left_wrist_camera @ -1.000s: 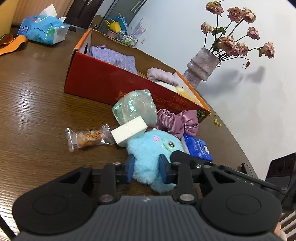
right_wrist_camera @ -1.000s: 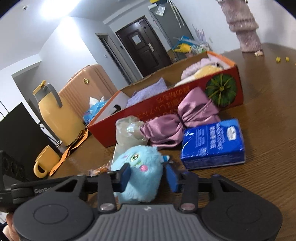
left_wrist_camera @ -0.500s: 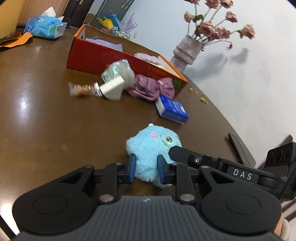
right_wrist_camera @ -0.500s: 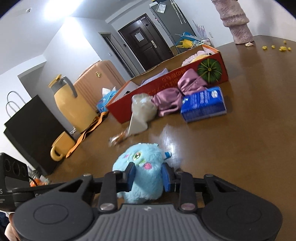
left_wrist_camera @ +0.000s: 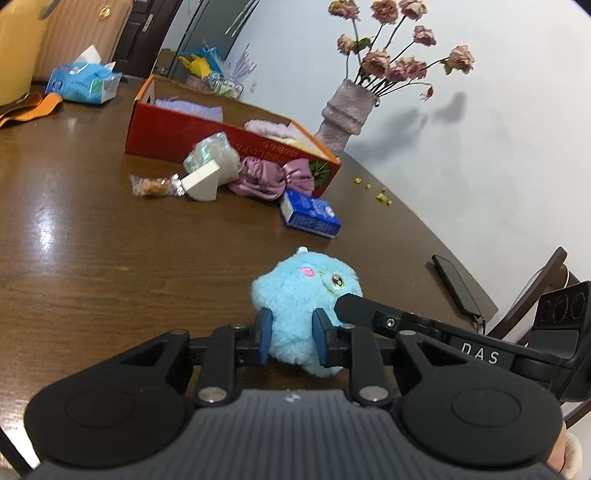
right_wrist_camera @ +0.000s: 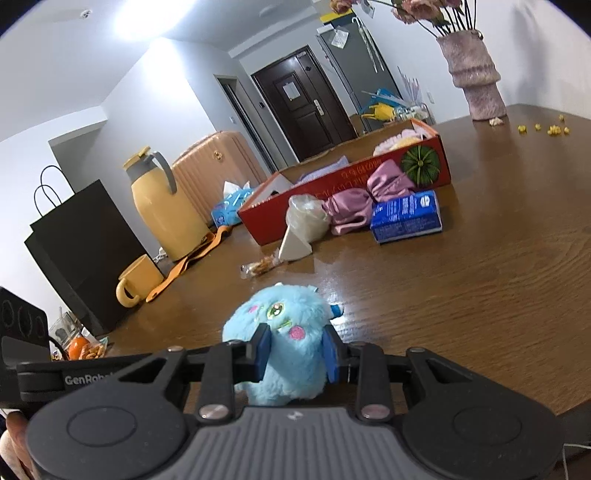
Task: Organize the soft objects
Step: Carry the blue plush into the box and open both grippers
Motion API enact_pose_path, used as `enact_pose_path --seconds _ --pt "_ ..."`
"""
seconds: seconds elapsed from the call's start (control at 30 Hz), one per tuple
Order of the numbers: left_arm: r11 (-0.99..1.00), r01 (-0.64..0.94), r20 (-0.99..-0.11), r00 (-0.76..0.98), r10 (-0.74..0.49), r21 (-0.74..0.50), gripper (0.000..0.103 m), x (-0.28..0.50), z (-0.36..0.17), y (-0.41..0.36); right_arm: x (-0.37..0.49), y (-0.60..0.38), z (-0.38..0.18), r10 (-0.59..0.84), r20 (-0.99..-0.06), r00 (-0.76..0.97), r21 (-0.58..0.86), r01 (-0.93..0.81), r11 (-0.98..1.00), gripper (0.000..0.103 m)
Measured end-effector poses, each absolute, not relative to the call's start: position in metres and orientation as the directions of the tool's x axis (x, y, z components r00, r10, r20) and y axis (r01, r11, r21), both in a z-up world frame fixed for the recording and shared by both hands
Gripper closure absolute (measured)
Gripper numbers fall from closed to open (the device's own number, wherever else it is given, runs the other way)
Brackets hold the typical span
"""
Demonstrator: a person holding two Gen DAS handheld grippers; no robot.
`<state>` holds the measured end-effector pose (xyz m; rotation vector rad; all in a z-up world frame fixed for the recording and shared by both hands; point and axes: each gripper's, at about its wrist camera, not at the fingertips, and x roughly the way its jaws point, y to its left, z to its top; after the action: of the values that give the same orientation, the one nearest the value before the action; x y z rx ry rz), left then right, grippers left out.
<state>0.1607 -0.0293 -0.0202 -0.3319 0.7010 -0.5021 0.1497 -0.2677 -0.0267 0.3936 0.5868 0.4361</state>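
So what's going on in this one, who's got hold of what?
A person with a gripper in each hand has both clamped on the blue plush toy. The left gripper pinches one side and the right gripper the other, over the brown table. The red box, already holding some soft items, sits further off. A pink scrunchie, blue tissue pack, sponge wedge and snack packet lie on the table in front of it.

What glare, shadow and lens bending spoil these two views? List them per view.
Left wrist view: window glare streaks the table at left; the dried flowers cast soft shadows on the wall; the table's edge curves from fisheye. Right wrist view: the ceiling light blows out; door and walls lean; the blue plush toy stays sharp.
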Motion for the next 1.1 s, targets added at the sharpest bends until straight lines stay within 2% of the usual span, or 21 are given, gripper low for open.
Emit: enact_pose_path --seconds 0.2,0.33,0.43,0.7,1.1 --pt "0.826 0.394 -0.471 0.685 -0.556 -0.403 0.079 0.199 0.011 -0.038 0.182 -0.275 0.003 0.499 -0.404 0.767 0.450 -0.308 0.838 0.074" --pt "0.818 0.418 -0.419 0.711 -0.565 -0.395 0.079 0.258 0.044 -0.042 0.236 -0.278 0.042 0.483 -0.352 0.802 0.409 -0.332 0.850 0.075" --pt "0.821 0.408 -0.422 0.713 -0.560 -0.400 0.079 0.307 0.057 -0.045 0.284 -0.277 0.060 0.470 -0.339 0.815 0.392 -0.332 0.858 0.075" --pt "0.854 0.332 -0.513 0.691 -0.510 -0.401 0.079 0.428 0.043 -0.046 0.420 -0.271 0.053 0.471 -0.428 0.771 0.434 -0.282 0.856 0.075" --pt "0.929 0.191 -0.610 0.710 -0.353 -0.316 0.079 0.517 0.013 0.013 0.548 -0.189 0.016 0.517 -0.570 0.639 0.424 -0.311 0.851 0.077"
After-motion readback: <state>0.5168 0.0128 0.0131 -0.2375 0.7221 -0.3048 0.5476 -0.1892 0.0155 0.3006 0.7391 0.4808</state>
